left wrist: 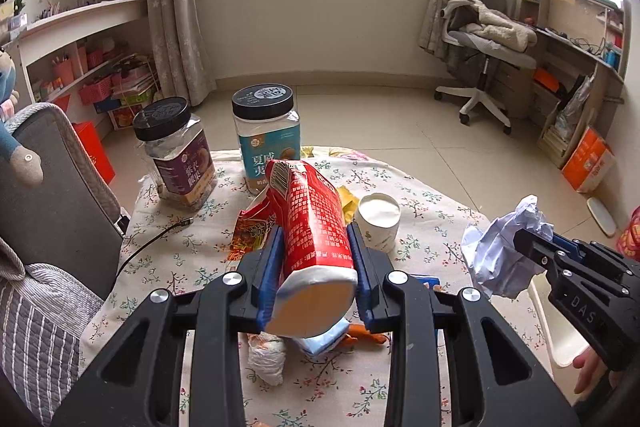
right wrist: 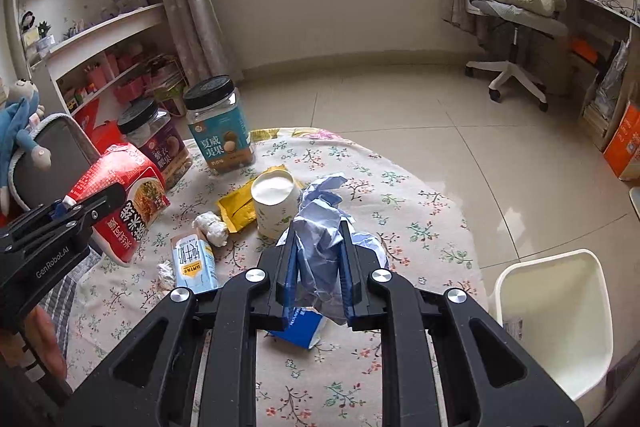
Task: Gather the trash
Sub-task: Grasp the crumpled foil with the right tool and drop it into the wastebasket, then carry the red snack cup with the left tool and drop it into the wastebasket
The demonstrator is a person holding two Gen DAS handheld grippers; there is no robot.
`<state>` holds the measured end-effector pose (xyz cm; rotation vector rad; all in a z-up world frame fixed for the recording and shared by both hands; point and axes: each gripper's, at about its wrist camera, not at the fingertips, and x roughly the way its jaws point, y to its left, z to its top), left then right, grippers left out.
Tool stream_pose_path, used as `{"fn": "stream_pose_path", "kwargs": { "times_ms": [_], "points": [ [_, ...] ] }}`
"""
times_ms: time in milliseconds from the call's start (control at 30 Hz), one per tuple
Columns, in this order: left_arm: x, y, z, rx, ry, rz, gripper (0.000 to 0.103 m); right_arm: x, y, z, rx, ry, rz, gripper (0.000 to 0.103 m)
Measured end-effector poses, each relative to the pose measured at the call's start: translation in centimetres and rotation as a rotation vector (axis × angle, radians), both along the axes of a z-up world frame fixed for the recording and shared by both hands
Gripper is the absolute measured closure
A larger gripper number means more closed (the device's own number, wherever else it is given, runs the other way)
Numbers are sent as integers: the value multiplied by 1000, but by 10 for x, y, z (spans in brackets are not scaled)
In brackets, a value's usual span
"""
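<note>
My left gripper (left wrist: 316,235) is shut on a red snack bag (left wrist: 310,223), held up above the floral tablecloth (left wrist: 432,211); the same red snack bag (right wrist: 120,195) shows at the left of the right wrist view. My right gripper (right wrist: 318,231) is shut on a crumpled pale blue paper ball (right wrist: 322,227), and that paper ball (left wrist: 500,247) appears at the right of the left wrist view. On the table lie a white paper cup (right wrist: 276,203), a yellow wrapper (right wrist: 238,211), a small milk carton (right wrist: 194,263), white tissue wads (right wrist: 212,227) and a blue carton (right wrist: 298,331).
Two black-lidded snack jars (right wrist: 220,123) (right wrist: 154,139) stand at the table's far edge. A white bin (right wrist: 556,323) sits on the floor right of the table. A grey chair back (left wrist: 56,187) is at the left, an office chair (left wrist: 480,67) by the far wall.
</note>
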<state>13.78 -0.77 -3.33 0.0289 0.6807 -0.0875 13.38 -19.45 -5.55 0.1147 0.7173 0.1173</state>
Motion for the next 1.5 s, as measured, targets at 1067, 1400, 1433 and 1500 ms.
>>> {"fn": "stream_pose_path", "kwargs": {
  "times_ms": [1067,1400,1433,1500],
  "points": [
    [-44,-162,-2,15,-29,-321,71,-90,-184,19,20,-38,-484,57],
    [-66,-243,-6,-35,6,-470,71,-135,-242,25,31,-79,-703,21],
    [-68,-250,-6,-45,12,-482,71,-138,-248,26,38,-84,-722,20],
    [-70,-265,-6,-68,29,-504,70,-147,-259,26,49,-94,-761,16]
  ]
}}
